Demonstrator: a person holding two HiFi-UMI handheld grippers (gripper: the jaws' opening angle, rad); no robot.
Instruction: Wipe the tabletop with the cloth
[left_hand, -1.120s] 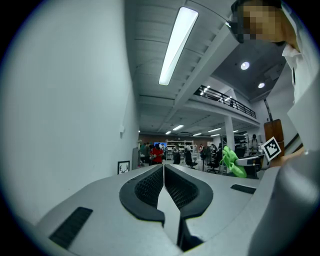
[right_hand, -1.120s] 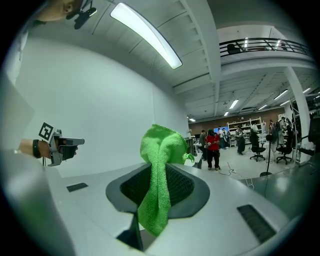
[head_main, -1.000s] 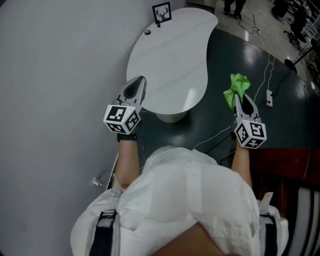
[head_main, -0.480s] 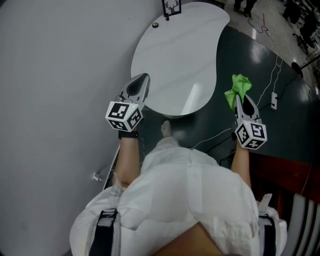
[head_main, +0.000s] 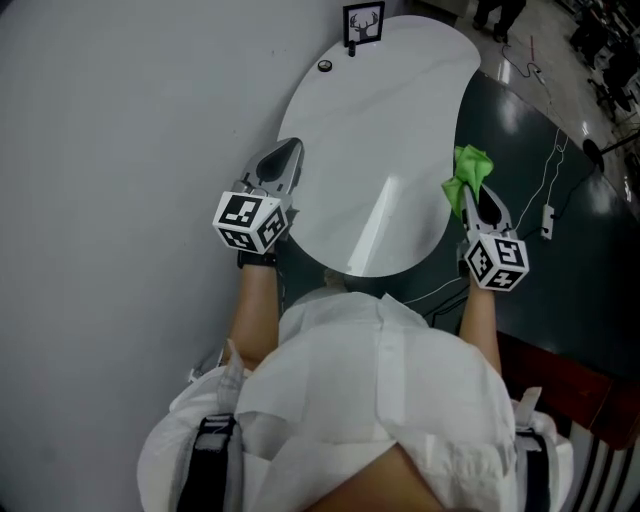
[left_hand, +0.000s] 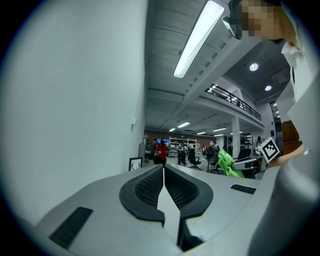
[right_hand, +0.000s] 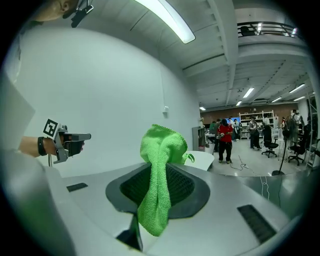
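Note:
A bright green cloth (head_main: 467, 172) bunches out of my right gripper (head_main: 470, 192), which is shut on it beside the right edge of the white, bean-shaped tabletop (head_main: 385, 130). In the right gripper view the cloth (right_hand: 159, 170) hangs down between the jaws. My left gripper (head_main: 285, 158) is held over the table's left edge, close to the grey wall, jaws shut and holding nothing; in the left gripper view its tips (left_hand: 163, 170) meet. Both grippers are held above the tabletop.
A small framed deer picture (head_main: 363, 22) and a small dark round object (head_main: 324, 66) stand at the table's far end. A grey wall (head_main: 120, 150) runs along the left. White cables (head_main: 545, 190) lie on the dark floor to the right. People stand far off in the hall.
I have stepped closer to the table; it now reaches my body. Both grippers have moved forward, the right one with the cloth reaching the table's right edge.

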